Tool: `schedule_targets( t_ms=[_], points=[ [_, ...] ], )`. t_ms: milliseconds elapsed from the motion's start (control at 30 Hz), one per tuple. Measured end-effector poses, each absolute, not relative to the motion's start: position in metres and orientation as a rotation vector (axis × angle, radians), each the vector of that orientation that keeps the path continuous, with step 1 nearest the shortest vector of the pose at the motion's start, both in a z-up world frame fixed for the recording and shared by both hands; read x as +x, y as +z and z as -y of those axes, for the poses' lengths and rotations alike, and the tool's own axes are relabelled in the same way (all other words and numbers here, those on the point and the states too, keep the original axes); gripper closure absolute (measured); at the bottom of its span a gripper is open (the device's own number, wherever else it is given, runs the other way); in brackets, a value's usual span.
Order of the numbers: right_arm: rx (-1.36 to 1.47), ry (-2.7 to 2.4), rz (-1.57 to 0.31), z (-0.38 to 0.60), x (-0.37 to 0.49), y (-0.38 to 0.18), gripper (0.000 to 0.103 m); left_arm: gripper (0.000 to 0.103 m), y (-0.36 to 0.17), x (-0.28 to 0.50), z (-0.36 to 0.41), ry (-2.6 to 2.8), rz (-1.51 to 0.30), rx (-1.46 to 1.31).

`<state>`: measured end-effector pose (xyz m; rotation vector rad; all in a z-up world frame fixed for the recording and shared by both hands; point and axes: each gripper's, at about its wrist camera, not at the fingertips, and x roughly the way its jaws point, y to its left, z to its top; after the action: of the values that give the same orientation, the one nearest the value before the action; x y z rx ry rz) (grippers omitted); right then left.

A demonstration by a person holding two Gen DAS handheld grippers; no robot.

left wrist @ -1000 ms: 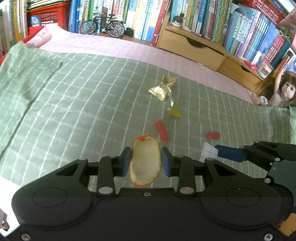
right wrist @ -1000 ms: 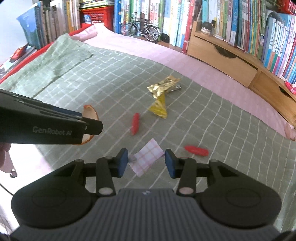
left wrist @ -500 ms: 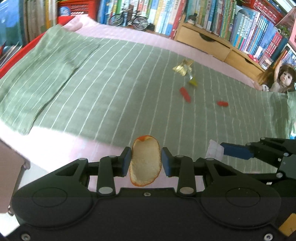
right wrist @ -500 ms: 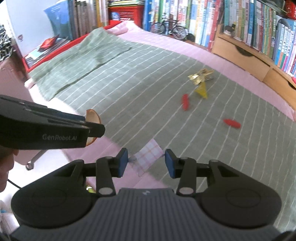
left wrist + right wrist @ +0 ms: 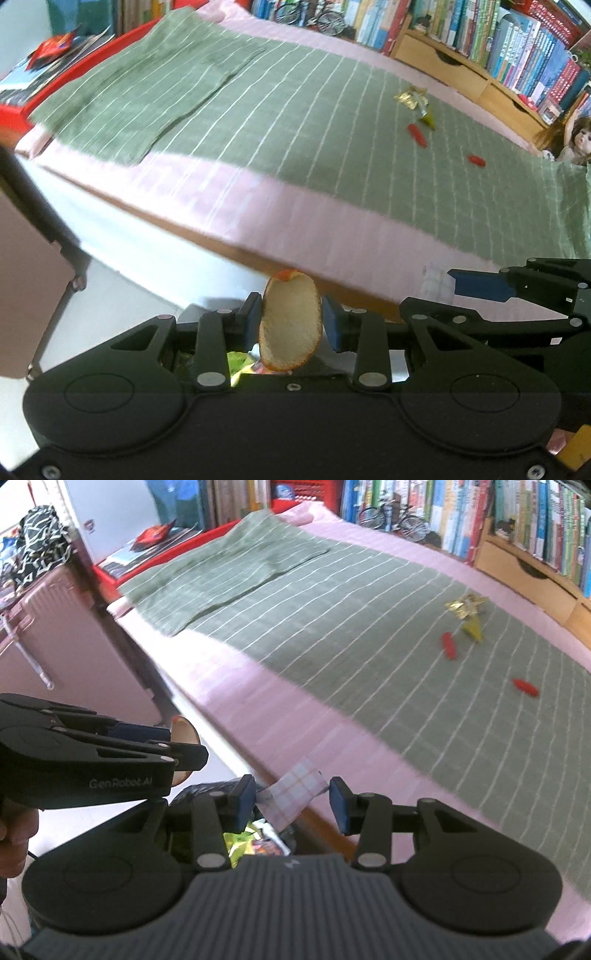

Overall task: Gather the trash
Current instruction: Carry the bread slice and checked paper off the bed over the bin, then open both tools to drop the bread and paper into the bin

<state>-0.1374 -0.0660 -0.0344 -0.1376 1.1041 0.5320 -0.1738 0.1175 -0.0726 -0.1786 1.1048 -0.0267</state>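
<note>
Trash in left gripper: orange peel (image 5: 290,319), pale inside facing the camera, clamped upright between the blue pads of the left gripper (image 5: 291,319), off the near edge of the bed.
Trash in right gripper: checked paper scrap (image 5: 295,794), crumpled, touching the left pad of the right gripper (image 5: 291,803); a gap shows by the right pad, so I cannot tell whether the gripper pinches it or merely carries it.
Below the grippers: black trash bag (image 5: 207,792) on the floor, holding bright green and coloured wrappers (image 5: 251,840) seen between the fingers.
Trash left on the bed: gold foil wrapper (image 5: 466,603) and yellow wrapper (image 5: 472,627) touching each other at far right; two red pieces (image 5: 448,646) (image 5: 524,687) nearer, apart from each other.
Bed: green checked blanket (image 5: 295,122) over a pink sheet (image 5: 314,229).
Far side: bookshelf (image 5: 517,40), model bicycle (image 5: 310,16), doll (image 5: 576,138) at far right.
Left side: pink suitcase (image 5: 48,646), red bin (image 5: 147,559) with magazines.
Person: hand (image 5: 14,845) holding the left gripper's handle.
</note>
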Motion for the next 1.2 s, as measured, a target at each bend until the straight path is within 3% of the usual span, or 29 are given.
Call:
schedule_targets(
  t_ms=[600, 1200],
  points=[
    [-0.117, 0.618, -1.216, 0.016, -0.175, -0.067, 0.054, 0.07, -0.12, -0.237, -0.172, 0.077, -1.21, -0.217],
    [-0.131, 0.613, -1.27, -0.005, -0.174, -0.094, 0.053, 0.069, -0.157, -0.246, -0.185, 0.1, -1.278, -0.242]
  ],
)
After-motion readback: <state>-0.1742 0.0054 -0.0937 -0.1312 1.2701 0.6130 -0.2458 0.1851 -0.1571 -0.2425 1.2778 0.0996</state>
